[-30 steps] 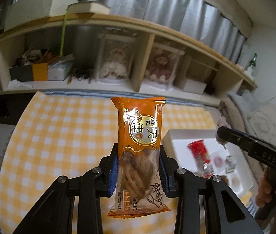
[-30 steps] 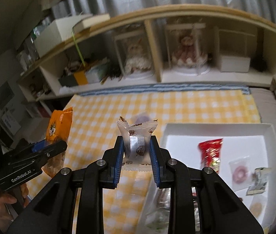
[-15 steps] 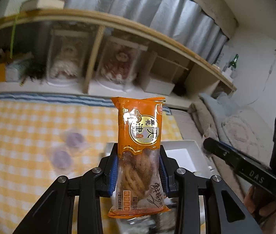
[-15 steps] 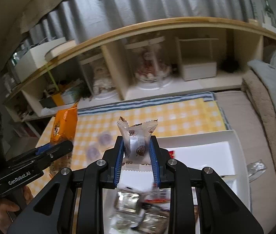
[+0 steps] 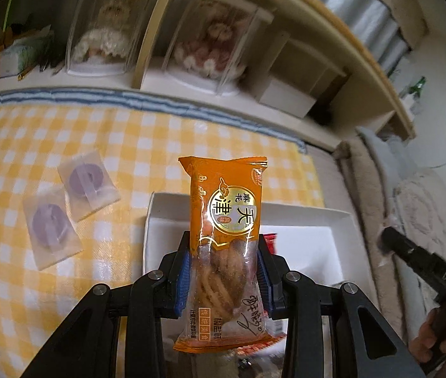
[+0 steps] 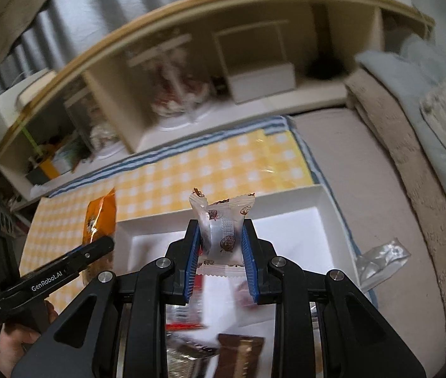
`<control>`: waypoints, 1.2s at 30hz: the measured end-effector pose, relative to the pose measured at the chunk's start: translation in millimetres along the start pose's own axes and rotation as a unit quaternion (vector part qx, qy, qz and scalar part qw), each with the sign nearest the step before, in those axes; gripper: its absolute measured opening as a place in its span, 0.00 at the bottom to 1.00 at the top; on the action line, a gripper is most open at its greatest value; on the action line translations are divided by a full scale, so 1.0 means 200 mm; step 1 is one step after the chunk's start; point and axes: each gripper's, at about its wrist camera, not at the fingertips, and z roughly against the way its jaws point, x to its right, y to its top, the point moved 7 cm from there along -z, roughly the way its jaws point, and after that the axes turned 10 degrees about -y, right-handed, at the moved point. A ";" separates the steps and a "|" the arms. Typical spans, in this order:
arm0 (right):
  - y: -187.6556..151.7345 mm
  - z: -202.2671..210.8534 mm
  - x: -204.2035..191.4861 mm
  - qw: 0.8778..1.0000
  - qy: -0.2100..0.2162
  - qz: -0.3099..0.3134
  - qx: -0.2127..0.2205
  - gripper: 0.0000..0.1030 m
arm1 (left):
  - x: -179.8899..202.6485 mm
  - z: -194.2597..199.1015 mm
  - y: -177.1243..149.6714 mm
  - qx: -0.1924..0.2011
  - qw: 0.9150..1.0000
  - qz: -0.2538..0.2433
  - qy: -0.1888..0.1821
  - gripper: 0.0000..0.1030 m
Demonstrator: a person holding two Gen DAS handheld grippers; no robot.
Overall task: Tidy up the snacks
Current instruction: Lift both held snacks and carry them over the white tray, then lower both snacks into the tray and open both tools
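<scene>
Two grippers over white tray, blurred wrappers inside, left gripper clamping orange packet, right gripper pinching clear sweet.

Soft daylight, motion-blurred shelves (fisheye-bowed)

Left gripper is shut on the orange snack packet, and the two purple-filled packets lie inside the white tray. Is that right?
Not quite. The left gripper is shut on the orange snack packet, but the two purple-filled packets lie on the checked cloth, beside the white tray, as the left wrist view shows.

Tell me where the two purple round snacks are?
In the left wrist view, the two clear-wrapped purple round snacks lie side by side on the yellow checked cloth, left of the white tray.
</scene>
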 end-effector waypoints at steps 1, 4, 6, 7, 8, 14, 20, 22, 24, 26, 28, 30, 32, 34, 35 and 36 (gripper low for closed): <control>0.01 -0.02 0.03 1.000 -0.002 -0.009 -0.003 0.26 | 0.00 -0.04 -0.01 -0.002 1.000 0.003 0.003 0.35; 0.02 -0.10 0.09 0.999 -0.007 -0.030 -0.016 0.26 | -0.03 -0.13 -0.02 -0.008 1.000 0.028 0.002 0.35; 0.01 -0.15 0.13 0.999 -0.018 -0.036 -0.025 0.26 | -0.03 -0.17 -0.06 -0.009 0.999 0.036 0.004 0.35; 0.01 -0.18 0.15 0.999 -0.022 -0.038 -0.030 0.26 | -0.03 -0.20 -0.07 -0.011 0.999 0.036 0.007 0.35; 0.00 -0.20 0.16 0.998 -0.027 -0.040 -0.035 0.26 | -0.03 -0.22 -0.08 -0.014 0.999 0.034 0.011 0.35; -0.02 -0.31 0.22 0.997 -0.051 -0.045 -0.045 0.26 | -0.06 -0.26 -0.07 -0.003 0.999 0.015 0.035 0.40; -0.02 -0.34 0.28 0.995 -0.057 -0.069 -0.047 0.34 | -0.04 -0.22 -0.09 -0.006 0.999 -0.011 0.039 0.45; -0.03 -0.33 0.29 0.994 -0.059 -0.071 -0.052 0.38 | -0.03 -0.19 -0.11 -0.006 0.999 -0.016 0.039 0.45; -0.05 -0.33 0.30 0.994 -0.060 -0.072 -0.058 0.38 | -0.03 -0.16 -0.12 -0.006 0.999 -0.022 0.042 0.45; -0.06 -0.32 0.31 0.994 -0.058 -0.075 -0.061 0.38 | -0.02 -0.15 -0.13 -0.008 0.999 -0.029 0.045 0.45; -0.06 -0.30 0.31 0.994 -0.058 -0.076 -0.060 0.38 | -0.02 -0.12 -0.14 -0.008 0.999 -0.032 0.043 0.42; -0.06 -0.28 0.31 0.994 -0.058 -0.076 -0.059 0.38 | -0.02 -0.13 -0.15 -0.017 0.998 -0.036 0.043 0.32; -0.06 -0.27 0.30 0.994 -0.055 -0.076 -0.058 0.38 | -0.02 -0.14 -0.16 -0.027 0.998 -0.038 0.049 0.26; -0.07 -0.26 0.28 0.994 -0.053 -0.071 -0.058 0.38 | -0.01 -0.16 -0.16 -0.037 0.997 -0.042 0.052 0.28; -0.07 -0.26 0.27 0.995 -0.052 -0.067 -0.058 0.38 | 0.00 -0.17 -0.16 -0.038 0.997 -0.045 0.055 0.32; -0.07 -0.26 0.26 0.995 -0.052 -0.064 -0.059 0.38 | 0.01 -0.18 -0.15 -0.038 0.997 -0.049 0.055 0.36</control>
